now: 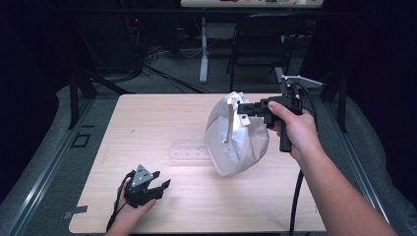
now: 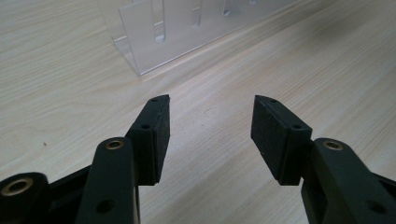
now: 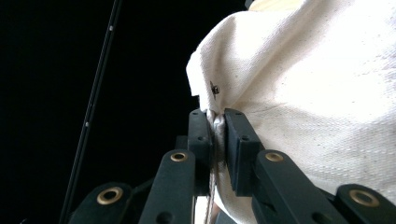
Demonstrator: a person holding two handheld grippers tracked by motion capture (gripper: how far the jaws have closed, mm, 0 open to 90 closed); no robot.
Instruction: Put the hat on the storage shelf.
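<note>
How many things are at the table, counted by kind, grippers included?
Black grippers: 2, the left gripper and the right gripper
White cloth bag: 1
Clear plastic rack: 1
Total: 4

A light wood-grain table [image 1: 147,128] carries a clear plastic rack [image 1: 188,147] near its middle; seen up close, the rack [image 2: 177,28] shows upright slotted walls. Grey floor [image 1: 44,147] surrounds the table. Beyond its far edge stand a dark chair [image 1: 260,44] and a white table leg [image 1: 203,49], with black cables [image 1: 152,64] trailing over the floor.
</note>
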